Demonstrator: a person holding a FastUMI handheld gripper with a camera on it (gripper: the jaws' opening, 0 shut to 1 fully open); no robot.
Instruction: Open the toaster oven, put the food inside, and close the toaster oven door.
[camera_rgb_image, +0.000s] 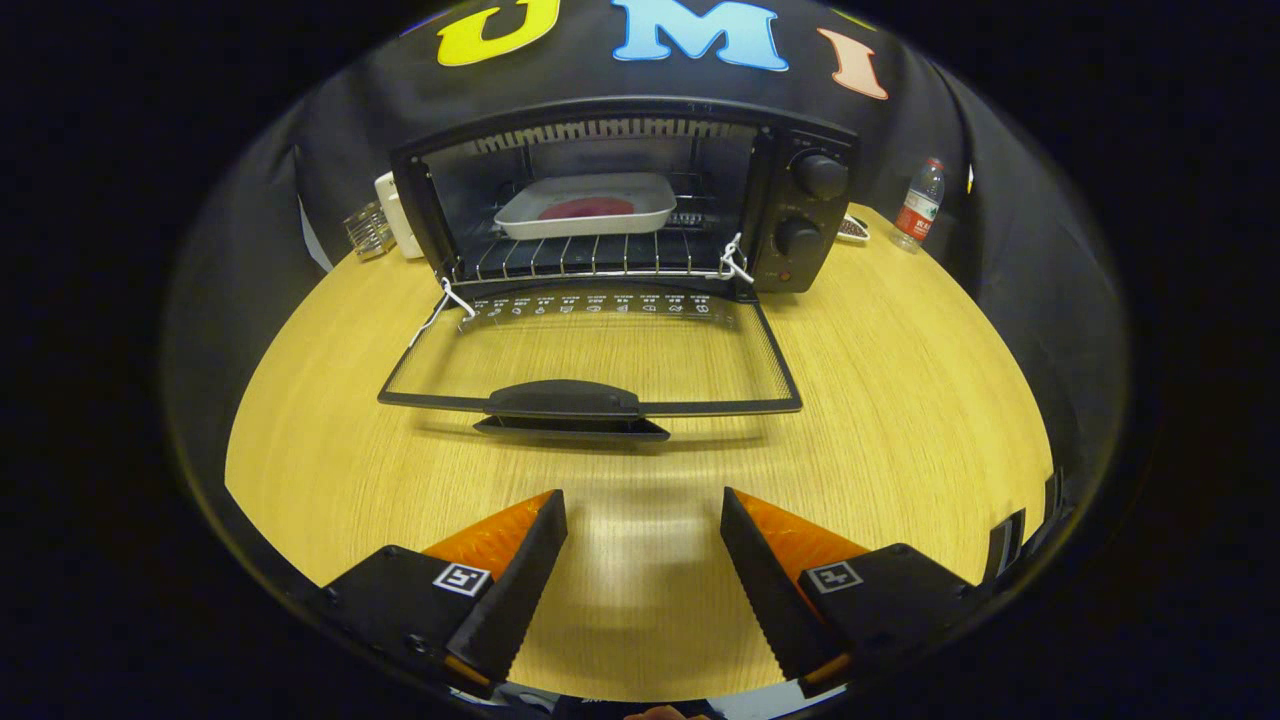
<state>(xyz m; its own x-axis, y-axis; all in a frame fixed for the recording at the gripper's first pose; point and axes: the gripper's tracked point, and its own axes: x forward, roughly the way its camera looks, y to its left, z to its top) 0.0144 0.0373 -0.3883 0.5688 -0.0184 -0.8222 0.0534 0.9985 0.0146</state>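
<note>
You have one toaster oven (640, 190) standing at the far side of the wooden table (900, 400), and its one glass door (590, 350) lies dropped flat toward you, with its handle (565, 400) at the near edge. Inside, one pale tray (590, 205) sits on the wire rack (590, 255), and one reddish piece of food (588, 208) lies in it. Two round knobs (818, 175) sit one above the other on the oven's right panel. Your gripper (643, 505) hangs over bare table well short of the door handle, its two fingers spread apart with nothing between them. One water bottle (920, 205) stands right of the oven. Just beside the oven's right wall lies a small dish (853, 228), partly hidden, contents hard to make out. Left of the oven, one white block (395, 215) is half covered by the oven's side, and the small clear thing (368, 230) beside it is too small to identify
</note>
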